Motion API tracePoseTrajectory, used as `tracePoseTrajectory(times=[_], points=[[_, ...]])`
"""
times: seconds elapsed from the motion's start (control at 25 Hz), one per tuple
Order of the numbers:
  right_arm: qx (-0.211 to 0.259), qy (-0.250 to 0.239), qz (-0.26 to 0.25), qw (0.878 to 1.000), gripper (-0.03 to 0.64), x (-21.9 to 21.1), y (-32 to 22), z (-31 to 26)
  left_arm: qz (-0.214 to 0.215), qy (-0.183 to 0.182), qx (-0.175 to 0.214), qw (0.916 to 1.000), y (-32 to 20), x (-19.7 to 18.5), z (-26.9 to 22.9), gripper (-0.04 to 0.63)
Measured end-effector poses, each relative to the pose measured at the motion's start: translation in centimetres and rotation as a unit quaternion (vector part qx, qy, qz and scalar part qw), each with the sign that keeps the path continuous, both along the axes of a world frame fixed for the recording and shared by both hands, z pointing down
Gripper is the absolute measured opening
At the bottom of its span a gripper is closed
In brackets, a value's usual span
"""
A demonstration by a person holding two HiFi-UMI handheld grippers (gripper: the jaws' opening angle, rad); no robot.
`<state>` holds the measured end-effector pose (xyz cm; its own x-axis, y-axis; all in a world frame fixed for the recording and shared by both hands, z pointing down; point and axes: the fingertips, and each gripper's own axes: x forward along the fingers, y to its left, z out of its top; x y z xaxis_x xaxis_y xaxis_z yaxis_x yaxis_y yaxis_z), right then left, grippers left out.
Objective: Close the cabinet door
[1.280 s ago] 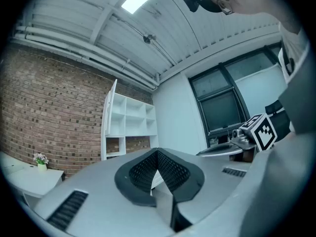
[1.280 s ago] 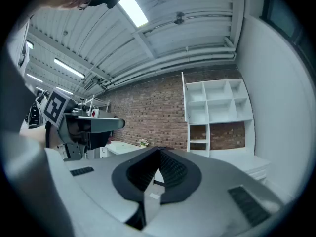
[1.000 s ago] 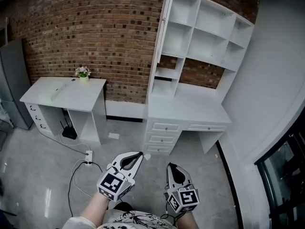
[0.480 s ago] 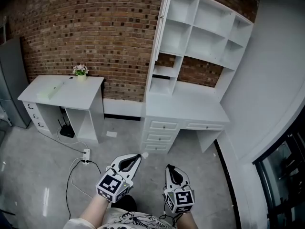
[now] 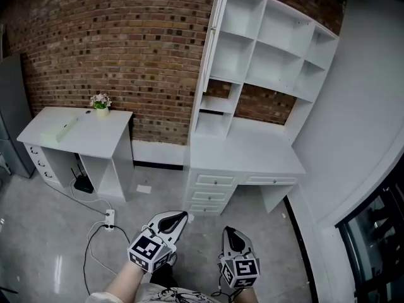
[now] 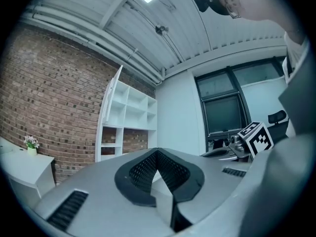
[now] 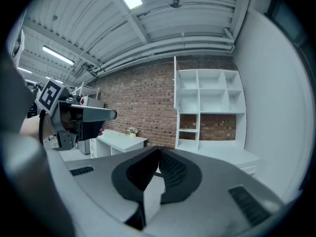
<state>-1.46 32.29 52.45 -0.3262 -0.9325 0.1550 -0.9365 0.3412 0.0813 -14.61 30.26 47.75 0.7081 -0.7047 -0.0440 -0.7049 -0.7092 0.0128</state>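
Against brick wall [image 5: 113, 43], white shelving desk [image 5: 243, 153], cabinet door [image 5: 213, 49] open; left gripper [image 5: 182, 216], right gripper [image 5: 228, 231]: jaws together.

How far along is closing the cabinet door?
Nothing done: the tall white cabinet door stands open, edge-on, left of the white shelf unit. In hand: nothing; left gripper and right gripper are shut, empty, far from it. Left: approach, push it closed.

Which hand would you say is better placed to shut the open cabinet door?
Left, probably: the left gripper lines up closer with the open door at the shelves' left edge; the right gripper lies further right. Both are far off.
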Motion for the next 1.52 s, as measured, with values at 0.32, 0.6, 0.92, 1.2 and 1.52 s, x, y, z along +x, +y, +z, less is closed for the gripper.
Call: tracePoseTrajectory(times=[0.32,0.6,0.92,1.2,1.52], points=[[0.006,0.009,0.028,1.0,0.006,-0.3,-11.2,-1.4,0.018,0.001,-0.01,0.9998,-11.7,-0.8,-1.0,0.011],[0.019,0.016,0.039,0.999,0.006,-2.0,-23.3,-3.4,0.022,-0.009,0.015,0.9996,-24.0,-3.2,-3.1,0.011],[0.007,0.03,0.04,0.999,0.006,-3.2,-34.4,-3.3,0.004,-0.004,0.019,0.9998,-36.1,-6.0,-4.2,0.011],[0.011,0.032,0.023,0.999,0.006,-1.8,-42.1,-3.7,-0.009,0.002,0.006,0.9999,-43.0,-4.7,-3.5,0.011],[0.023,0.026,-0.035,0.999,0.006,1.8,-50.9,-3.7,-0.04,0.018,0.019,0.9989,-49.0,-1.4,-3.6,0.011]])
